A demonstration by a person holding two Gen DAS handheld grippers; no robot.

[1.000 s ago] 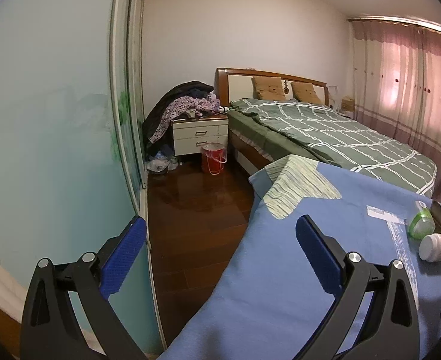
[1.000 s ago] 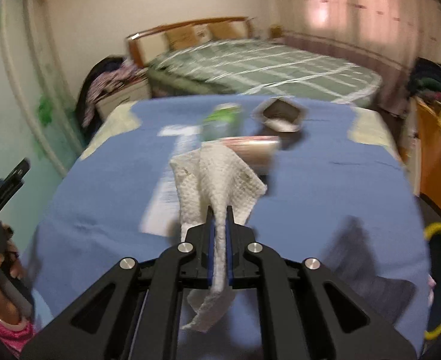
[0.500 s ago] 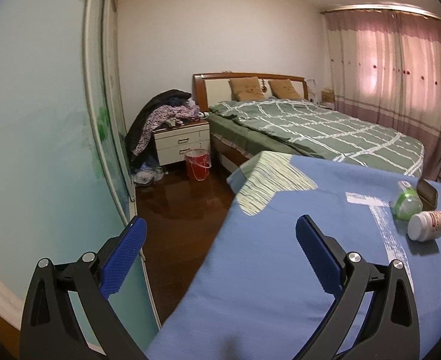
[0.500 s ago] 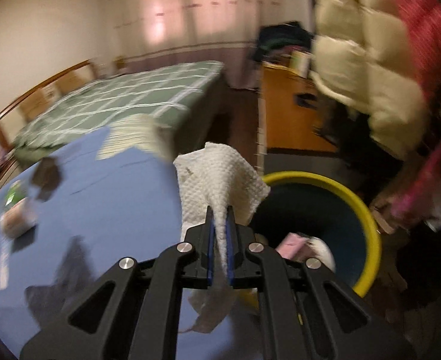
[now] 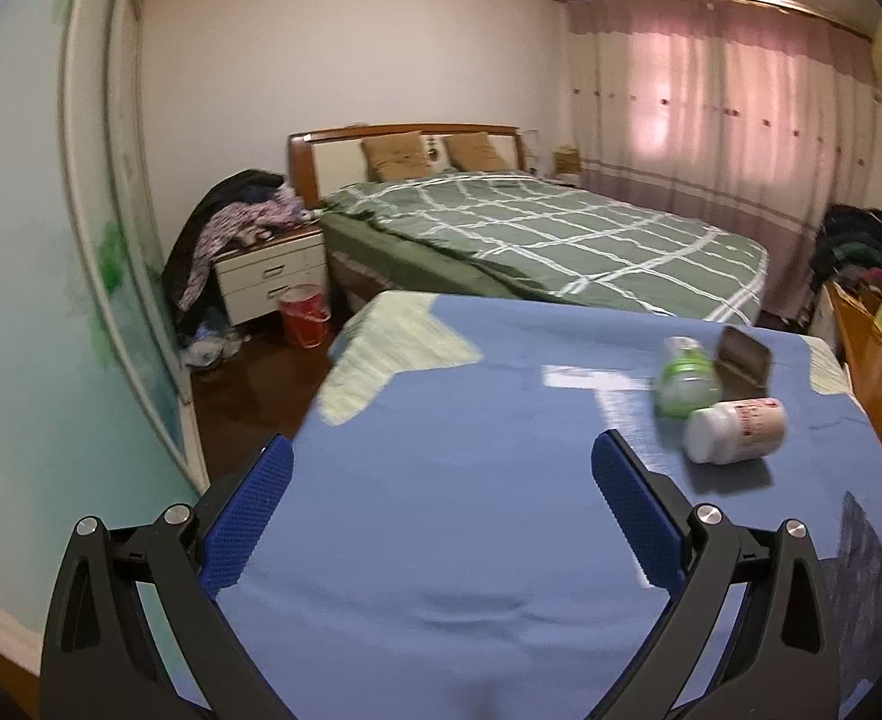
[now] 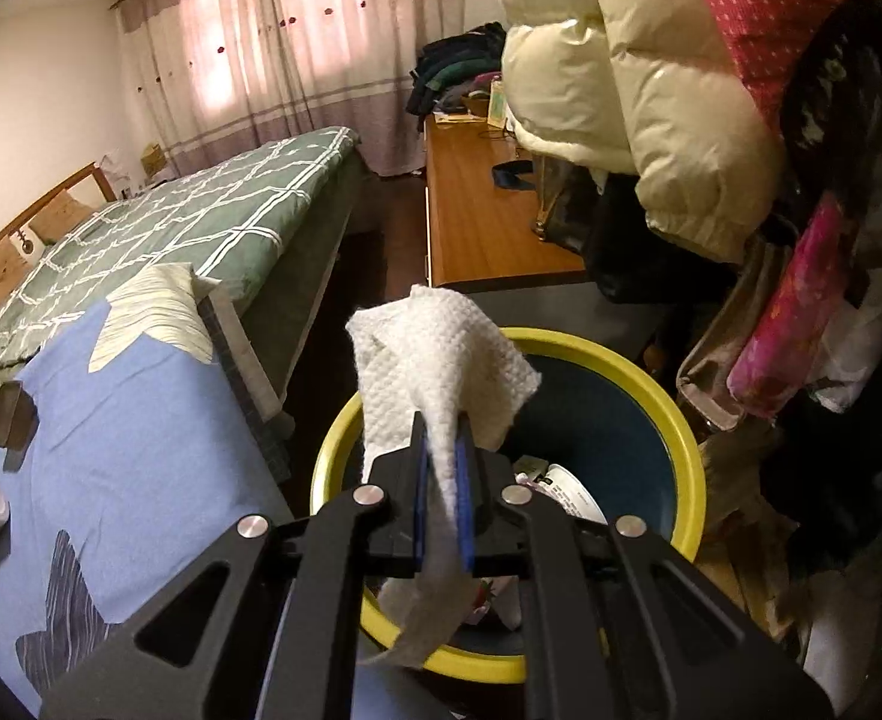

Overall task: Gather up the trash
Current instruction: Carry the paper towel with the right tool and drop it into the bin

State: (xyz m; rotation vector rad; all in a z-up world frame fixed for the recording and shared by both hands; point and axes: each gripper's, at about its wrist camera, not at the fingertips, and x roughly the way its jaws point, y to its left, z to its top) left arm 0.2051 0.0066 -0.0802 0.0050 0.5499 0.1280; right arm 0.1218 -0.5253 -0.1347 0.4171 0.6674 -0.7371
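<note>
A crumpled white paper towel (image 6: 441,354) hangs from my right gripper (image 6: 441,426), which is shut on it right over the yellow-rimmed bin (image 6: 651,372). The bin's inside is dark blue and some trash lies at the bottom. My left gripper (image 5: 441,468) stands open and holds nothing above the blue-clothed table (image 5: 441,570). To its right on the table lie a white pill bottle (image 5: 735,429), a green-labelled bottle (image 5: 684,375) and a dark tin (image 5: 744,357).
The bin stands on the floor beside the table's edge (image 6: 249,408). A wooden desk (image 6: 489,228) and hanging jackets (image 6: 633,78) crowd the right side. A green-checked bed (image 5: 549,240) lies beyond the table, with a nightstand (image 5: 273,276) and a red bucket (image 5: 304,315) at the left.
My right gripper has swung from over the table to over the yellow bin, still with the paper towel. The left gripper's view has turned right, so more of the table and its bottles shows.
</note>
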